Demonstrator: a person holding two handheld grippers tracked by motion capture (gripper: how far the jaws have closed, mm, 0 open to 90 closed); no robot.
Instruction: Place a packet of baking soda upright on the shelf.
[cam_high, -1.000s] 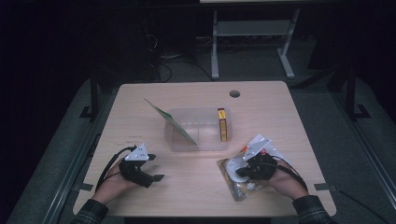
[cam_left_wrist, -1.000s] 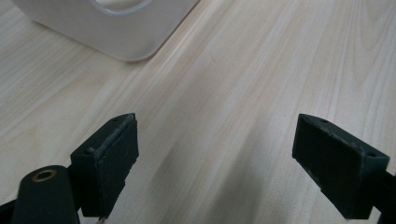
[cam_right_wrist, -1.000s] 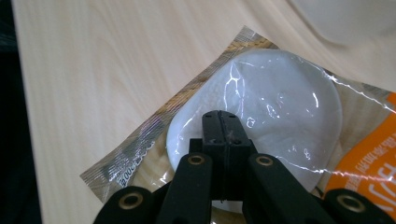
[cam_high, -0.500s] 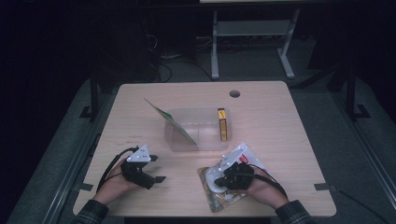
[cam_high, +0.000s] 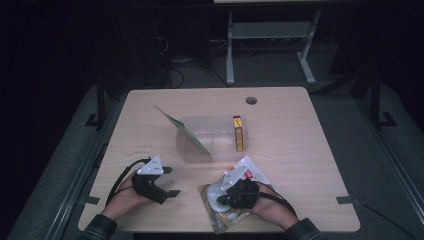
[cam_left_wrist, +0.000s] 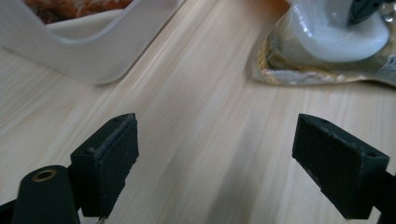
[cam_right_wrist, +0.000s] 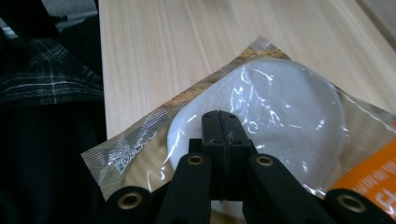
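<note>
1. Right gripper: jaws pressed together, pinching the clear wrap of the packet. From the right gripper view they meet over the white disc inside (film caught between the pads, hard to see exactly how much).
2. Packet lies flat on the table, at 6 o'clock near the front edge, under the right hand. Orange-printed end sticks out toward 1 o'clock from the gripper.
3. Left gripper: jaws spread wide, nothing between them, low over bare wood at 8 o'clock on the table. Packet sits at its 3 o'clock, apart.
4. Clear tub mid-table, at 12 o'clock from the packet, not touching.
5. Green sheet leans tilted on the tub's left rim.
6. Yellow box lies along the tub's right side (inside the tub or just beside it, cannot tell).
</note>
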